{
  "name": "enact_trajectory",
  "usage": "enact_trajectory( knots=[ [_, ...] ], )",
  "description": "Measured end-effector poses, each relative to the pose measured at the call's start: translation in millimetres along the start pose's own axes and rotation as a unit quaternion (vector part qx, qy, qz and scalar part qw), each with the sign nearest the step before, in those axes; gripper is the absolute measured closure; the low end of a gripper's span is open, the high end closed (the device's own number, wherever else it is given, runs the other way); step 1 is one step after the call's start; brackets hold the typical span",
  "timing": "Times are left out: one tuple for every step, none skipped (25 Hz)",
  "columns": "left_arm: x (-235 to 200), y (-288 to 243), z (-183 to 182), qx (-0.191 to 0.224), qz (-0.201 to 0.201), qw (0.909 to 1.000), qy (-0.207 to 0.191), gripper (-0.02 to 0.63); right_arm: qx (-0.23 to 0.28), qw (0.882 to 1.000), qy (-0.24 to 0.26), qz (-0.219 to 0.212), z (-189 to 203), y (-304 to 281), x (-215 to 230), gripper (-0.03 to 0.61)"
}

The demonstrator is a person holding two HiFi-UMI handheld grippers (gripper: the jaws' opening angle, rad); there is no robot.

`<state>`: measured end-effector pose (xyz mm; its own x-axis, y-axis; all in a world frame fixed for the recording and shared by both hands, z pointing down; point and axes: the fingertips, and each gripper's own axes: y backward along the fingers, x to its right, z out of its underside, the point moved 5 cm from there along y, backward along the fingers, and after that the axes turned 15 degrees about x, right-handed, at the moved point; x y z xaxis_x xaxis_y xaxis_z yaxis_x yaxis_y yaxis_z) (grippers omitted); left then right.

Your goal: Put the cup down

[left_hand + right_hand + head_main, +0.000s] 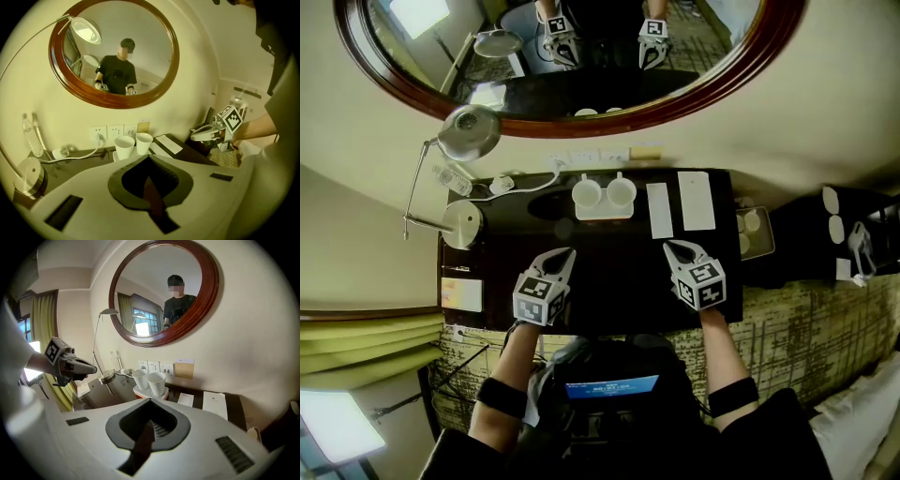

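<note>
Cups (587,193) are in neither claw at this moment. Nearest the person, both forearms reach forward from the body, roughly parallel. Each holds its tool tipped nose-down over the near half of the dark counter (609,286), marker cube uppermost. The left claw (566,255) has its jaws pressed together with nothing between them, and the right claw (674,248) is likewise closed and empty. Both seem to hover clear of the surface.

Further on, at the back of the counter, a small tray (602,215) carries the two white cups side by side, very close together. Both are upright with mouths up, so their long axes are vertical. They lie ahead of the claws and between them, nearer the left claw, whose tip points up past the tray's left end. The right claw is well apart to the right, and two white cards (660,209) lie ahead of it.

With both cups standing on the tray, the putting-down looks either done or not yet begun. Any fresh reach would probably suit the left hand: a short move forward and a little rightward, with the jaws opened first.

Beyond the tray are wall sockets (581,157), a desk lamp (469,131) at the left, and an oval mirror (675,108) on the wall.
</note>
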<state>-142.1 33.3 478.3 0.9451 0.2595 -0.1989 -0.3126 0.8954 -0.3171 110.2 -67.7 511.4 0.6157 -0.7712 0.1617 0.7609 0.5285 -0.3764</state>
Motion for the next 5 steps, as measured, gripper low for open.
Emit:
enact_trajectory(
  knots=[
    [0.5,0.7,-0.2,0.0,0.0,1.0,0.0,0.614,0.001,1.0,0.001,0.0,1.2,0.7,0.9,0.572],
    [1.1,1.4,-0.3,-0.001,-0.001,1.0,0.0,0.614,0.002,1.0,0.003,0.001,2.7,1.5,2.1,0.572],
    [1.9,2.2,-0.2,-0.001,-0.001,1.0,0.0,0.614,0.003,1.0,0.005,0.001,3.1,2.6,2.5,0.572],
    [3.0,3.1,0.2,-0.001,-0.001,1.0,0.001,0.614,0.004,1.0,0.006,0.001,2.3,4.1,1.7,0.572],
    [4.2,4.2,0.7,-0.001,-0.002,1.0,0.001,0.614,0.004,1.0,0.006,0.0,1.1,5.7,0.5,0.572]
  ],
)
